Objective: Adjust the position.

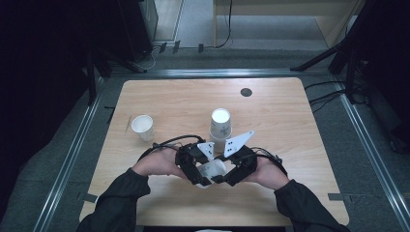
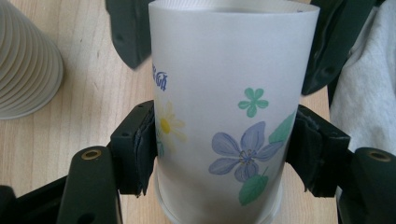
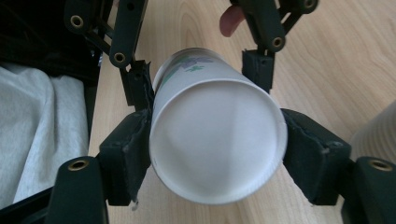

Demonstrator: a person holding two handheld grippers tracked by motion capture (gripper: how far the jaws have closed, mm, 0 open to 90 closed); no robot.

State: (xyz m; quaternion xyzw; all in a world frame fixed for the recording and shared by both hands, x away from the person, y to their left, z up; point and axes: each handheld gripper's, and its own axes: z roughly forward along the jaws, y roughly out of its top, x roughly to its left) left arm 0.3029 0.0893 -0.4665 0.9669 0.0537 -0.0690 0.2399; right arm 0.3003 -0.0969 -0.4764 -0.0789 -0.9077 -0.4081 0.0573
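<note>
A: Both grippers on one flowered paper cup (image 1: 212, 170), low at the near edge of the surface (image 1: 290, 125). The left gripper (image 1: 199, 175) clamps its printed wall, pads pressed on either side.

B: And the right gripper (image 1: 223, 178) pinches the same cup near its open rim, mouth facing that camera. The cup lies sideways between them.

A: Just beyond the cup stands a tall stack of cups (image 1: 220, 124). Farther left of the stack, a single white cup (image 1: 143, 127) sits apart.
</note>
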